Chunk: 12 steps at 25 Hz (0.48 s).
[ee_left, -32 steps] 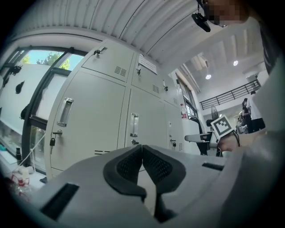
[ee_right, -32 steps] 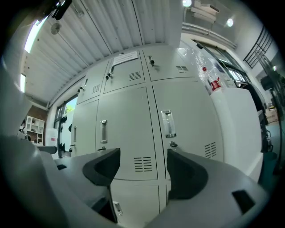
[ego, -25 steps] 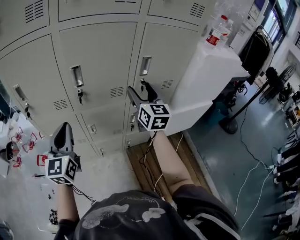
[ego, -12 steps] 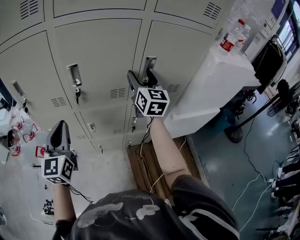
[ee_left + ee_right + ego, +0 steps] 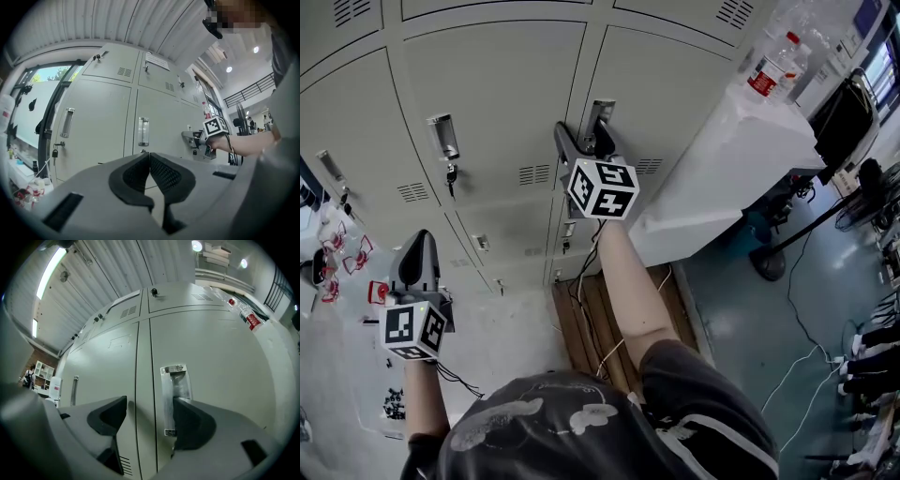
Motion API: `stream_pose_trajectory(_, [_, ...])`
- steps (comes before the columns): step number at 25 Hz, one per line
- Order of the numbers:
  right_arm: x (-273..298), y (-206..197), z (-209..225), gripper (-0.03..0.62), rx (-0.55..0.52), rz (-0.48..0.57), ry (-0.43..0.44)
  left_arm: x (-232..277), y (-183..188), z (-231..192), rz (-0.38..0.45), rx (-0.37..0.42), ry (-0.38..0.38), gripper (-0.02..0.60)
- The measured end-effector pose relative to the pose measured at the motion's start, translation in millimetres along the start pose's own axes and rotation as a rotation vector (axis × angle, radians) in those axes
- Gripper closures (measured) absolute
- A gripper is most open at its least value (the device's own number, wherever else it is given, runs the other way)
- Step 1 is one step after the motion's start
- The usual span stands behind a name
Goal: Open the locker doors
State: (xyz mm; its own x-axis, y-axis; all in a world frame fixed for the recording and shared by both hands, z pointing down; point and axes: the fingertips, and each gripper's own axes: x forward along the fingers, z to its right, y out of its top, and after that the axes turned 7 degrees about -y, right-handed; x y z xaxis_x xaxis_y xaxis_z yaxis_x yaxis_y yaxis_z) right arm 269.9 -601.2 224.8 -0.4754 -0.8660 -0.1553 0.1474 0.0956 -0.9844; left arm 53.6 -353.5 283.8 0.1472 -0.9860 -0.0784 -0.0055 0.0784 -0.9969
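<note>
**While the right jaws bracket the handle, the left gripper waits shut**

Because the task is to open the lockers, the right gripper (image 5: 150,414) is held up against the pale grey metal locker door (image 5: 225,366) with its jaws spread wide. The recessed chrome pull handle (image 5: 175,390) stands between them, close against the right-hand jaw, while the left-hand jaw sits beyond the seam, over the neighbouring grey door (image 5: 105,376). That stance looks made for closing on the handle or hooking behind it. Nothing is gripped yet, and whether a pad touches the metal cannot be told.

From the head view, the right gripper (image 5: 585,142) sits straight ahead of the outstretched forearm, with the handle (image 5: 601,113) just past its tips. The left gripper (image 5: 418,246) hangs low and well to the left of the right gripper. Its jaws are pressed together on nothing (image 5: 150,161), probably kept clear until another door needs it.

Compared with a second ago, the right gripper has climbed from beside the small key under the handle up to the handle itself. The left gripper has barely shifted, and every door is still shut.
</note>
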Motion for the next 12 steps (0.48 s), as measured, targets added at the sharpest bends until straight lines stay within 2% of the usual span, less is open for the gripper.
stream_pose_trajectory(5, [-6, 3, 0, 0.276, 0.059, -0.029, 0.015, 1, 6, 3, 0.010, 0.003, -0.014, 0.572])
stream_pose_trajectory(9, [-20, 6, 3, 0.285, 0.085, -0.028, -0.030, 0, 13, 7, 0.024, 0.004, -0.036, 0.572])
stream_pose_trajectory(12, [-33, 7, 15, 0.383, 0.092, -0.032, -0.112, 1, 17, 11, 0.031, 0.006, -0.058, 0.572])
